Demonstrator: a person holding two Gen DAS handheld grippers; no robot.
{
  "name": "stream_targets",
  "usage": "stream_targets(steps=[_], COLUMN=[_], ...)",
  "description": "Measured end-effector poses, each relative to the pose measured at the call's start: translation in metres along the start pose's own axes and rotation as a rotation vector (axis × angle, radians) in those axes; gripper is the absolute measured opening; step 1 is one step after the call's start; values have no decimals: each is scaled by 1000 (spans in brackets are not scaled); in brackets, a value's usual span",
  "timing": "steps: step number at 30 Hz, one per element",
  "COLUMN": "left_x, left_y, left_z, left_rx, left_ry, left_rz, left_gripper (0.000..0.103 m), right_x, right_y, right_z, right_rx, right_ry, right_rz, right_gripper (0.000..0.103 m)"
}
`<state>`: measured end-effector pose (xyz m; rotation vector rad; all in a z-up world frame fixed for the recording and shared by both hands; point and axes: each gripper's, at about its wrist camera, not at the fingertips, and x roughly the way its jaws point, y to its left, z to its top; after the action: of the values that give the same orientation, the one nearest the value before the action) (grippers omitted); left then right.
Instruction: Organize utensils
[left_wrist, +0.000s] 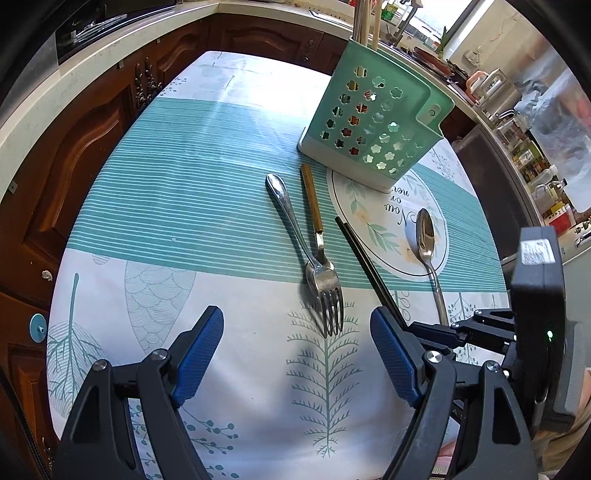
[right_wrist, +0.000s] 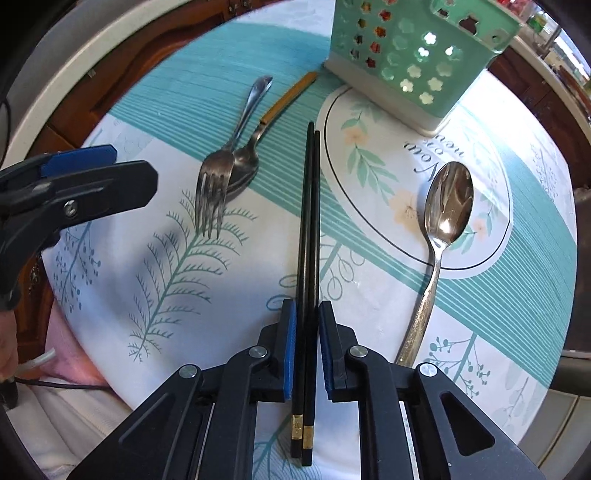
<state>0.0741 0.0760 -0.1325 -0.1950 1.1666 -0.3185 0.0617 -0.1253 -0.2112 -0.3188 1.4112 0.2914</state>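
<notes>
A round table (left_wrist: 155, 206) covered with a teal-striped, leaf-printed cloth was shown, with the green perforated utensil holder (left_wrist: 373, 122) taken as the landmark at its far side; several pale sticks were seen standing in the holder. Farthest to the left of the holder, the left gripper (left_wrist: 297, 360) was held above the near part of the cloth with its blue pads (left_wrist: 197, 362) spread wide apart and nothing between them. Next, in front of the holder and to its left, a steel fork (left_wrist: 325, 295) was laid with its tines toward the near edge, and a small spoon with a yellow-brown handle (left_wrist: 314, 206) was laid touching it, its bowl tucked under the fork's neck and its handle end lying just beside the holder's base. In front of the holder, a pair of black chopsticks (right_wrist: 309, 229) was clamped side by side between the closed-in pads of the right gripper (right_wrist: 306, 321), the tips directed toward the holder and the gold-banded ends projecting back past the pads. To the right of the chopsticks, a large steel spoon (right_wrist: 445, 210) was laid bowl-up on the printed circle (right_wrist: 495, 236) on which the holder partly stood, with its handle extended toward the near edge.
</notes>
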Motion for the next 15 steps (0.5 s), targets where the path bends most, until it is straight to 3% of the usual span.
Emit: stream_targets(steps=[8,12,15], left_x=[-8,-9,-9], left_y=[3,5,5], left_z=[1,0,0], left_rx=[-5,-9,-10], left_ry=[-24,-27,-24], left_rz=[-9,-14,-20], left_gripper=[80,80,80], right_x=[5,6,4], right_y=[5,1,1], right_z=[24,23,16], right_rx=[-37,-18,-29], right_ry=[138,169,174], right_rz=[4,10,6], right_gripper=[14,27,28])
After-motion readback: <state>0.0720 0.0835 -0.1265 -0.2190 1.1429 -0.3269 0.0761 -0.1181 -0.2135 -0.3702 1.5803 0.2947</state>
